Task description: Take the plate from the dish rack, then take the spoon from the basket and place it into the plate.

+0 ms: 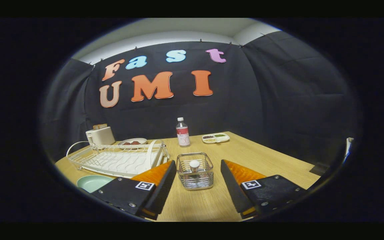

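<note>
Tongs [197, 181] held low over the wooden worktop [272, 156], pointing forward and level, both fingers spread wide apart and gripping nothing; the wire basket [195, 170] stands on the worktop in the gap between the fingers, just ahead of their tips, touched by neither; the spoon [194, 164] stands upright inside the basket, its round white end showing above the rim; beside the left finger, partly hidden behind it, the pale green plate [93, 182] lies flat on the worktop, close in front of the dish rack [118, 159] and out of it; the white dish rack lies beyond the left finger, its wire floor bare, a curved white handle rising at its right end; further back, a clear bottle [182, 132] with a white cap and a red label stands upright beyond the basket; right of the bottle, a shallow divided tray [215, 137] holds small portions of food; behind the rack, a white dish [132, 142] carries dark reddish pieces, and a white toaster [100, 134] stands at the far left corner against the black cloth wall [278, 100].
</note>
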{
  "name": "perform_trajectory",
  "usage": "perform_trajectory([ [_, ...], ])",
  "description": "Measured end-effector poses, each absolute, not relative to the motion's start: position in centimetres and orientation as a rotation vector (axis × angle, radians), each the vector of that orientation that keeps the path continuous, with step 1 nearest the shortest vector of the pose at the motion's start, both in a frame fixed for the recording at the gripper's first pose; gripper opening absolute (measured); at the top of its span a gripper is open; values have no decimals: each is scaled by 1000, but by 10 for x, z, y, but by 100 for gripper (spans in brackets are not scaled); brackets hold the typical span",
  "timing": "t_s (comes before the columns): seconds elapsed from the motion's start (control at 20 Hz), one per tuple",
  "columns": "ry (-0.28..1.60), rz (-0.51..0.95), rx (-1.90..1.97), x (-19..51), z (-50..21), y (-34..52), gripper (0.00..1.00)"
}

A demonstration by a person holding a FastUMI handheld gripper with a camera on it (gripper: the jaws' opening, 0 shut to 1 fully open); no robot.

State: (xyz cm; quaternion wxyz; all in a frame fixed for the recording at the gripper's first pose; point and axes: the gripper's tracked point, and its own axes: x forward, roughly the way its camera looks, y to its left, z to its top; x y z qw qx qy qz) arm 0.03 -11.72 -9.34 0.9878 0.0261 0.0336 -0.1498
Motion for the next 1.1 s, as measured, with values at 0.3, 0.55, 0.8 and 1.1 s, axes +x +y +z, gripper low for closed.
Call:
perform_trajectory([
  [0.3,162,-311,98,23,-123,-120,32],
  [0.55,135,-347,94,26,-119,-125,6],
  [0.8,107,-344,82,25,-107,-121,4],
  [1.1,42,-341,36,8,-70,-114,4],
])
